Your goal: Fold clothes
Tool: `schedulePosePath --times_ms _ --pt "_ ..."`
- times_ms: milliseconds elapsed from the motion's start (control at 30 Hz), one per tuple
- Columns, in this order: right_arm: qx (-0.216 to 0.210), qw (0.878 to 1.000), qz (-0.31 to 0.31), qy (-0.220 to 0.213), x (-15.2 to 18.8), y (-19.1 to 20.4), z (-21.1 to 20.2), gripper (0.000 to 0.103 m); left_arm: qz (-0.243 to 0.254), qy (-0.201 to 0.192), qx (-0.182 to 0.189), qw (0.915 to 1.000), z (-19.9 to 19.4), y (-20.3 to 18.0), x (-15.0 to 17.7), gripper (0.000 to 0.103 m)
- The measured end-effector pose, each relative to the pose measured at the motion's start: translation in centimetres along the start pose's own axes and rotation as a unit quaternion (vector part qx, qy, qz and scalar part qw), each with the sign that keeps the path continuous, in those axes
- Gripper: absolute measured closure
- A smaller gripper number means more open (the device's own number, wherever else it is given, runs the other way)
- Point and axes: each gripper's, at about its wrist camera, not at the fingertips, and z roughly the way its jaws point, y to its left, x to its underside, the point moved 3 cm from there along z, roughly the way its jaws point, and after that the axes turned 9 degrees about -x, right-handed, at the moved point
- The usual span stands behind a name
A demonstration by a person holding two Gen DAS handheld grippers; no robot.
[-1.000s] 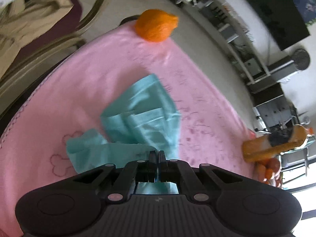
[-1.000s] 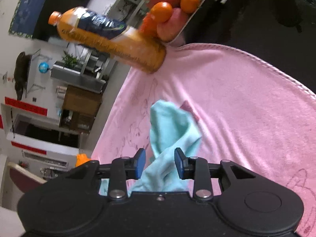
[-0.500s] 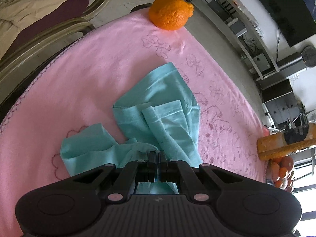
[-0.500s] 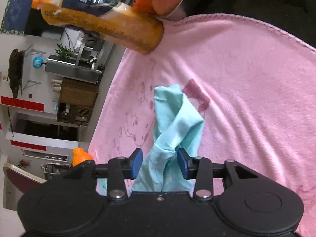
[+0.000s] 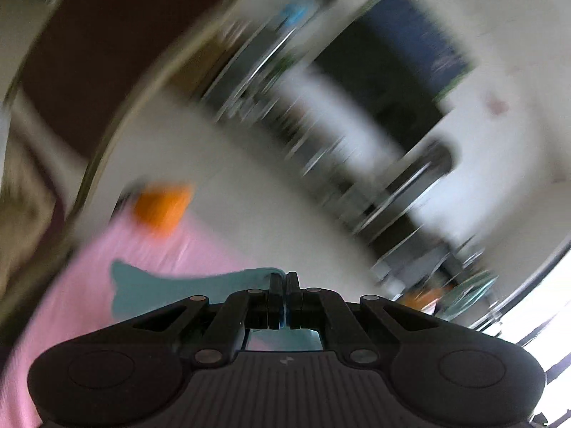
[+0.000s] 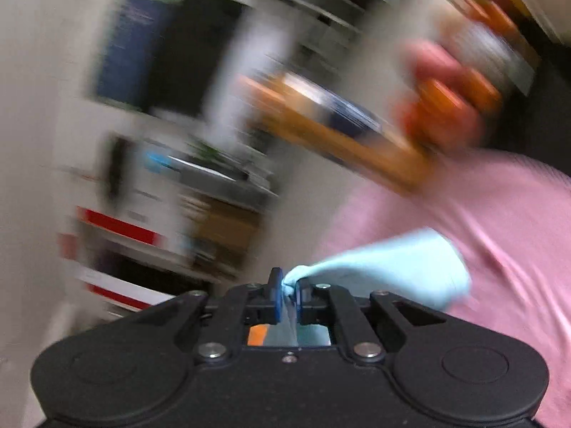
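Left wrist view: our left gripper [image 5: 284, 278] pinches the teal garment [image 5: 150, 290], trailing toward 9 o'clock over the pink surface [image 5: 85, 285]. Our right gripper [image 6: 289, 285], just closed, clamps another bunch [image 6: 399, 267]. Folding not yet begun.

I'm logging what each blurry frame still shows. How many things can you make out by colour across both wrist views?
Teal: 1, the teal cloth garment, pinched by the left gripper and the right gripper, whose jaws have just been closing.
Pink: 1, the pink towel.
Orange: 2, the round orange fruit and the orange drink bottle.
Total: 4; the blurred fruit pile is uncounted.
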Motion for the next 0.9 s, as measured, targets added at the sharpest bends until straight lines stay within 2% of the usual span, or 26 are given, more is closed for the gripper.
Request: schedulePosePath --times_ms 33,67,133,200,233,333,433,567,700,800,867,900 --pt "-0.022 0.999 -0.019 -0.016 -0.6 2.4 -1.3 0.096 0.011 -0.012 -0.001 0.9999 -1.4 -0.5 -0.3 0.103" --pt "-0.026 0.999 -0.037 -0.027 -0.6 4.2 -2.6 0.096 0.022 -0.020 -0.004 0.9995 -2.7 -1.1 -0.5 0.103" --pt "0.026 0.998 -0.052 0.002 0.0 5.8 -3.3 0.096 0.022 -0.025 0.009 0.9994 -4.9 -1.4 -0.7 0.103" --pt "0.033 0.998 -0.044 0.024 0.5 6.8 -4.4 0.097 -0.006 -0.044 0.065 0.9969 -8.2 -1.1 -1.1 0.103" --pt "0.015 0.998 -0.056 0.017 0.6 8.1 -5.7 0.097 -0.015 -0.058 0.083 0.9948 -9.9 -1.1 -1.3 0.103" --pt "-0.045 0.994 -0.101 -0.026 1.0 12.4 -9.8 0.097 -0.031 -0.072 0.094 0.9924 -13.4 -1.0 -2.2 0.103" --pt "-0.067 0.991 -0.113 -0.030 0.7 15.0 -12.1 0.097 -0.037 -0.075 0.111 0.9904 -15.4 -1.1 -2.7 0.103" --pt "-0.098 0.984 -0.143 -0.036 1.0 18.0 -14.6 0.097 -0.023 -0.102 0.121 0.9872 -17.4 -2.0 -3.0 0.103" --pt "-0.092 0.984 -0.150 -0.032 1.1 18.1 -13.6 0.096 -0.016 -0.074 0.088 0.9932 -14.0 -1.5 -3.3 0.103" --pt "-0.055 0.990 -0.126 -0.013 1.0 15.7 -10.0 0.096 -0.009 -0.019 0.027 0.9994 -7.3 0.0 -2.9 0.103" --pt "-0.006 0.994 -0.111 0.014 0.9 12.9 -5.4 0.096 0.002 0.021 -0.026 0.9995 -1.5 0.7 -2.6 0.103" --pt "0.025 0.994 -0.104 0.033 0.9 11.1 -2.6 0.096 0.009 0.026 -0.046 0.9985 0.5 0.8 -2.8 0.103"
